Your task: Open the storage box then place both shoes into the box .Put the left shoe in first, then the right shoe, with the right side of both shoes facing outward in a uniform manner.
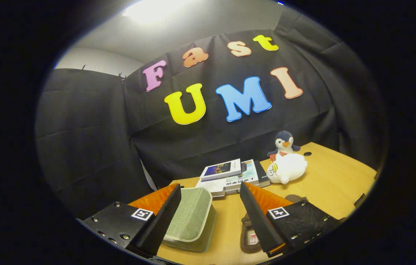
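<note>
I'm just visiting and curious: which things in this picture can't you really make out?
- Green object, gripper view: the left finger covers its side, so what it is stays unclear.
- Dark item: mostly hidden behind the right finger.
- Stacked books: covers too small to read.
- Gripper: open, holding nothing.
</note>
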{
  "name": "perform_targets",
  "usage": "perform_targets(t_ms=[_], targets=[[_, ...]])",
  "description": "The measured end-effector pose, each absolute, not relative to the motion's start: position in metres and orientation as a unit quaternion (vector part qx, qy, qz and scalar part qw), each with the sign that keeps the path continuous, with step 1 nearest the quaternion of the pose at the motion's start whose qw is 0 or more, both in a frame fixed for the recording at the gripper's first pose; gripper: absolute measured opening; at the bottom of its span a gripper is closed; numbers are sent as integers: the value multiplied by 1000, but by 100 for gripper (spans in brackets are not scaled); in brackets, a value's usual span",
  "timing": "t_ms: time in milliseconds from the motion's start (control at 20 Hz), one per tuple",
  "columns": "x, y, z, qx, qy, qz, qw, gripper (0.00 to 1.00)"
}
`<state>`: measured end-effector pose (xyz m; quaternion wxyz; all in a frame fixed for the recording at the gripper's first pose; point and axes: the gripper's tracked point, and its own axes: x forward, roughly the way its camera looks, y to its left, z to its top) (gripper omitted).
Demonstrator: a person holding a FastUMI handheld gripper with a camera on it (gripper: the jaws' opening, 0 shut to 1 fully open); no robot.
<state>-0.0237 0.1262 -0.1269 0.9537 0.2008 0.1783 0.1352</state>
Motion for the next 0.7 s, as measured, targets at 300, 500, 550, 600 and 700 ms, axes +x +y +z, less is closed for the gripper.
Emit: perform_targets(t_ms=[300, 500, 550, 600, 700], targets=[[-25, 148, -172, 268, 256, 149, 917, 98], [-32, 168, -198, 343, 313, 166, 870, 98], [-32, 173, -204, 357, 325, 166, 860, 96], [-35, 175, -210, 367, 336, 167, 851, 96], [-37, 182, -219, 385, 353, 170, 836, 96]])
